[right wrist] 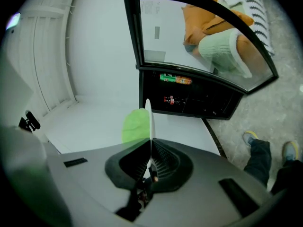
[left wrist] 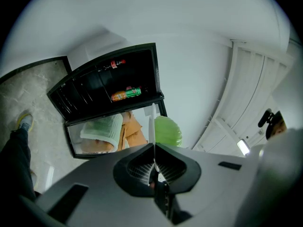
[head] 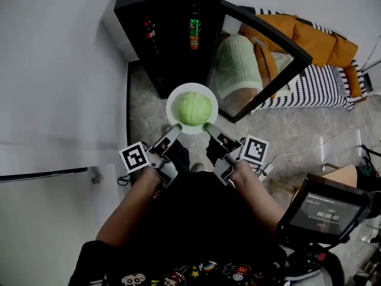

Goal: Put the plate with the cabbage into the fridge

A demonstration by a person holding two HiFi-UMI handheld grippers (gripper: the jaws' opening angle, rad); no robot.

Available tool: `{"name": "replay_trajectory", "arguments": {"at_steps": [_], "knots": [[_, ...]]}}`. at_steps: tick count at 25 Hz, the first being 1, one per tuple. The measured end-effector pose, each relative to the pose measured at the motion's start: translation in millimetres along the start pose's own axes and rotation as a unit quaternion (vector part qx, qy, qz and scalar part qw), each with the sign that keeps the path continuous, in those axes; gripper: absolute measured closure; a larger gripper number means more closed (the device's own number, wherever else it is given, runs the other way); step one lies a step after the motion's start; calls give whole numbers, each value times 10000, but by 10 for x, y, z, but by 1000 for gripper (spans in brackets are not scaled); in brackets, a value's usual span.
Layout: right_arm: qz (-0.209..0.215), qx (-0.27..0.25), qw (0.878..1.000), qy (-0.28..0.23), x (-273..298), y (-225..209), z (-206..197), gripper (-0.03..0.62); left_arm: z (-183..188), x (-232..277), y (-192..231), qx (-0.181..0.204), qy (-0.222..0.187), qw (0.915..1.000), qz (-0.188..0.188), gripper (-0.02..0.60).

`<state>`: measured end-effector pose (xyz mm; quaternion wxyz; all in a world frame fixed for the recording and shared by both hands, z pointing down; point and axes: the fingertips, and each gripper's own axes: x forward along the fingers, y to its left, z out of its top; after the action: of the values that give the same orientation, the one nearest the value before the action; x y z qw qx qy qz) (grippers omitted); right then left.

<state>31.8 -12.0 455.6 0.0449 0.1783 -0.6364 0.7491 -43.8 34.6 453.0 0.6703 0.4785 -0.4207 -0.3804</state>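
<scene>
A white plate [head: 176, 98] carrying a round green cabbage [head: 193, 108] is held in the air in front of the open black fridge [head: 159, 37]. My left gripper [head: 174, 130] is shut on the plate's near-left rim, and my right gripper [head: 209, 127] is shut on its near-right rim. In the left gripper view the plate [left wrist: 151, 129] stands edge-on between the shut jaws of the left gripper [left wrist: 154, 148], with the cabbage [left wrist: 169, 131] to its right. In the right gripper view the plate [right wrist: 148, 117] shows edge-on in the right gripper [right wrist: 150, 144], the cabbage [right wrist: 134, 125] to its left.
The fridge's glass door [head: 262, 55] swings open to the right. Inside, a green bottle [head: 194, 28] and a dark red-capped bottle [head: 149, 30] stand on shelves. A striped sofa with orange cushions [head: 321, 46] lies beyond the door. A white wall [head: 53, 70] runs along the left. A camera rig [head: 324, 210] sits at lower right.
</scene>
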Motion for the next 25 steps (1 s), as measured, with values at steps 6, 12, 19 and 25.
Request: {"name": "replay_trajectory", "arguments": {"at_steps": [6,12,19,25], "knots": [[13,15,10000,-16,-6,-16,6,579,4,10,0,73,18,10000,40,571],[32,63,10000,11,11,-26,-29,579,6,-12,9,44,32,10000,26,571],[8,90,9999,46,-8,-80,-48,579,-10,-34,53,97,54,9999,119,571],[51,143,9999,18,-3,-95,-40,579,-5,-16,51,121,103,9998,103,571]]}}
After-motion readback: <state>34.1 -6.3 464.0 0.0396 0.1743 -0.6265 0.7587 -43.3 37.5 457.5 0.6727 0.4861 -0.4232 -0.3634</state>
